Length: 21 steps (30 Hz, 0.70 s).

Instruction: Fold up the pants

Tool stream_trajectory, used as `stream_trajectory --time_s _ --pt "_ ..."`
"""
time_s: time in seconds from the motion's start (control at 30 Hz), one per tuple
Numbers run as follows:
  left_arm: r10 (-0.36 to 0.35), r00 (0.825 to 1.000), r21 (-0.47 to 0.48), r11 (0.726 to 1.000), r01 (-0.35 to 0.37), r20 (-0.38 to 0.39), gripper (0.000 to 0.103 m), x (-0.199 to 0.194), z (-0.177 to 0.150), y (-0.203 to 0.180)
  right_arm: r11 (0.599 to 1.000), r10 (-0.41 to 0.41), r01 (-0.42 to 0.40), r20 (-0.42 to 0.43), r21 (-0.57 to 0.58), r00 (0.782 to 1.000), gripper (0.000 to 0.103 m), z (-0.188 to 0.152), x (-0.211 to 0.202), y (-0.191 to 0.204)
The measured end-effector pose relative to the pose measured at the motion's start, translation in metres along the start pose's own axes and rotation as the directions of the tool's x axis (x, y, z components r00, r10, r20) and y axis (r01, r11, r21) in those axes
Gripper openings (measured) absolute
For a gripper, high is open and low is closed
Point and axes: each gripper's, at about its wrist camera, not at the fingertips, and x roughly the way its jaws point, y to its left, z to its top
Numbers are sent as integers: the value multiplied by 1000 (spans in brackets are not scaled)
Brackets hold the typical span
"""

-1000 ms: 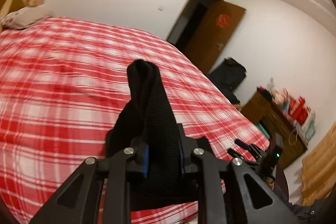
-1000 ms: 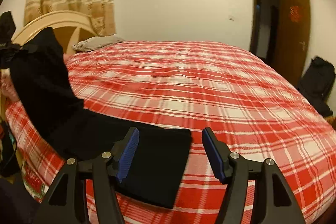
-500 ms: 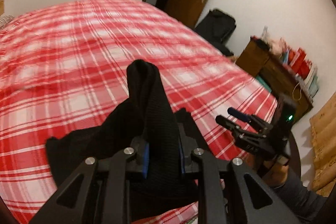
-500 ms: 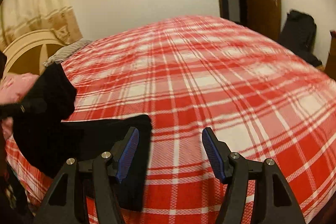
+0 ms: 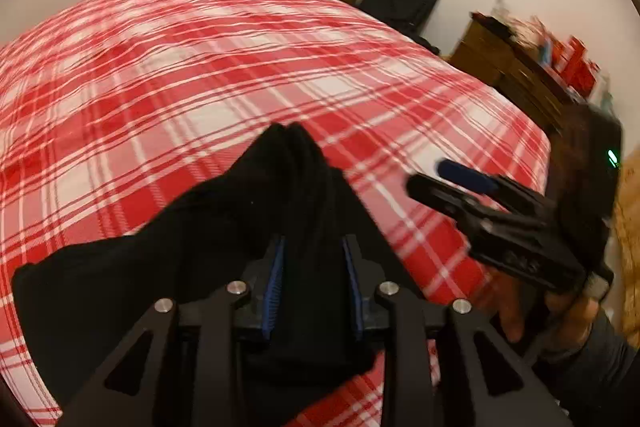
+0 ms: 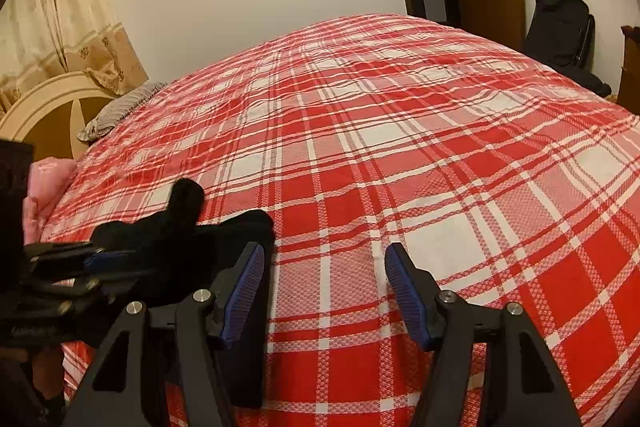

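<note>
The plaid bed (image 6: 400,155) is carrying the black pants (image 5: 168,247) near its left edge, partly folded, final folds remaining. I am widening my left tool (image 5: 312,283) around a bunched fold, while my right tool (image 6: 324,291) is hovering wide, empty.

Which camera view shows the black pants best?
The left wrist view. There the black pants fill the foreground: one bunched end sits between the pads of the opening left hand-held gripper, the rest spreads on the plaid bedspread. The right wrist view shows only a dark heap at its left edge, partly hidden.
</note>
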Motion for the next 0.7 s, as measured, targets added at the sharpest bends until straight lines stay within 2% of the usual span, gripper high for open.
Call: stream_trajectory --time_s 0.1,0.2,0.27,0.37,0.47,0.53,0.63,0.67,0.7 --pt "-29 999 35 999 28 21 35 -17 -7 -9 999 25 -25 -12 29 1000 65 -1 1 -2" --pt "-42 998 31 999 41 52 51 -30 -11 -7 998 62 -62 -14 31 998 65 -1 -2 2" --pt "-21 996 27 999 19 83 60 -40 -17 -3 991 132 -131 -18 40 991 65 0 -7 9" --pt "37 993 3 999 -38 111 64 -49 -22 12 973 231 -230 -33 22 972 65 0 -15 30" --pt "117 984 -43 993 -112 138 70 -54 -30 37 970 237 -240 -66 -39 969 68 -3 -16 55" --pt "169 975 -76 984 -160 143 70 -55 -36 54 974 210 -217 -90 -69 973 69 -6 -10 67" --pt "194 973 -150 973 -175 125 70 -52 -47 79 976 193 -205 -145 -73 971 68 -10 3 76" --pt "200 972 -171 969 -178 120 70 -51 -50 87 978 181 -195 -162 -76 970 66 -12 7 78" --pt "212 971 -189 964 -188 113 70 -49 -52 94 977 180 -197 -175 -84 968 48 -13 10 81"
